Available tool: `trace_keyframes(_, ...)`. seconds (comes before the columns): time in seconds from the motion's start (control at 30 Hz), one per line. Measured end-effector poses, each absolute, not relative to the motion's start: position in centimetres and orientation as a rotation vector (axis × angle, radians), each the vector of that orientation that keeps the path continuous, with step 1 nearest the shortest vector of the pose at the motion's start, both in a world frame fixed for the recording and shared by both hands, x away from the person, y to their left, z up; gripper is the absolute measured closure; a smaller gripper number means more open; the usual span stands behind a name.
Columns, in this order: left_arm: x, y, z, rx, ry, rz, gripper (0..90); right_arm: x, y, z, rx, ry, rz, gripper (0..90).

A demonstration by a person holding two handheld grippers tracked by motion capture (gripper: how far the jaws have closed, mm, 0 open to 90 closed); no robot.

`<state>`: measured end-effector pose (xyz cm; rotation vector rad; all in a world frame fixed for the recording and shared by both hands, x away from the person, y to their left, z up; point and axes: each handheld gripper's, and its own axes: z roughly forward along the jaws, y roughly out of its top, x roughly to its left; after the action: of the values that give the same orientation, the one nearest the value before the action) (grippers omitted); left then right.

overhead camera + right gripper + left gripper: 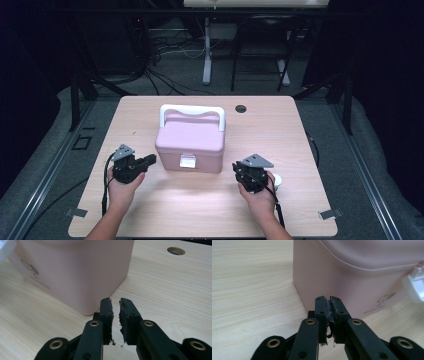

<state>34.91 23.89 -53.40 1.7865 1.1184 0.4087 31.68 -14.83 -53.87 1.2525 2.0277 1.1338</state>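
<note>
1. High view: left tongs (150,160) and right tongs (236,170), 1 in each hand, rest low over the wooden table (300,150).
2. Left gripper view: left tongs (329,301) are closed, pads pressed together, nothing between them.
3. Right gripper view: right tongs (115,302) are nearly closed, a thin slit between the worn pads, empty.
4. Pink box (192,140) stands between both tongs, just ahead of each tip, lid down.
5. White latch (187,161) faces the person; white handle (192,110) lies beyond.
6. Round hole (176,250) sits far ahead of the right tongs.
</note>
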Motion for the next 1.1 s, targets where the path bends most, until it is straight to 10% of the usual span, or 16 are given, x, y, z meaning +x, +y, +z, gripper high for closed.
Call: trace_keyframes(1.1, 37.7, 23.3, -53.8, 1.765, 1.155, 0.384, 90.0, 35.0, -12.8, -53.2, 1.272, 2.007, 1.163, 90.0)
